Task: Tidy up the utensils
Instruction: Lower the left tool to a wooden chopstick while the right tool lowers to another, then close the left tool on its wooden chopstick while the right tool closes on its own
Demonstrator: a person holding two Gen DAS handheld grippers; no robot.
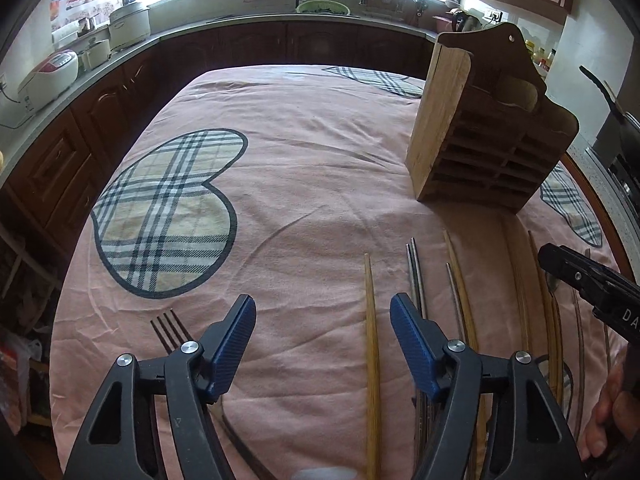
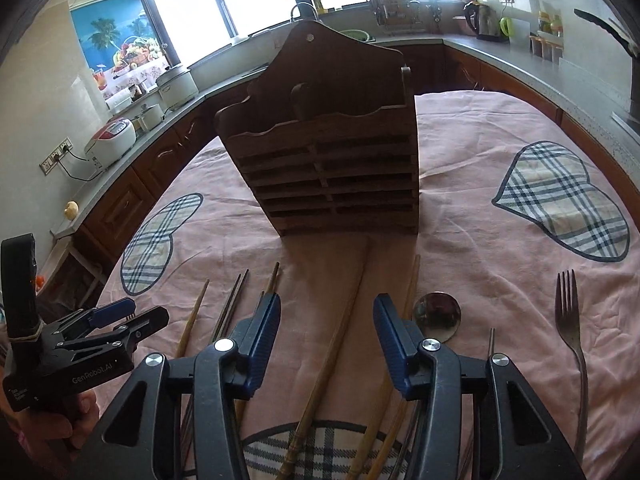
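A dark wooden utensil holder [image 1: 480, 132] [image 2: 332, 160] stands upright on the pink tablecloth. Several wooden chopsticks [image 2: 320, 368] and metal chopsticks [image 1: 416, 272] lie in a row in front of it. My left gripper [image 1: 322, 320] hovers open above the cloth, and one wooden chopstick [image 1: 372, 340] lies below its gap. A fork [image 1: 168, 328] lies beside its left finger. My right gripper [image 2: 326, 312] is open over the wooden chopsticks, touching none. To its right lie a spoon [image 2: 436, 314] and a second fork [image 2: 572, 328]. The left gripper [image 2: 136, 312] also shows at the lower left there.
The tablecloth [image 1: 300, 160] has plaid heart patches [image 1: 168, 212] [image 2: 568, 200]. A kitchen counter [image 1: 100, 68] with rice cookers [image 2: 112, 140] and a sink wraps round the table's far side. A person's hand [image 1: 612, 412] holds the right gripper at the lower right.
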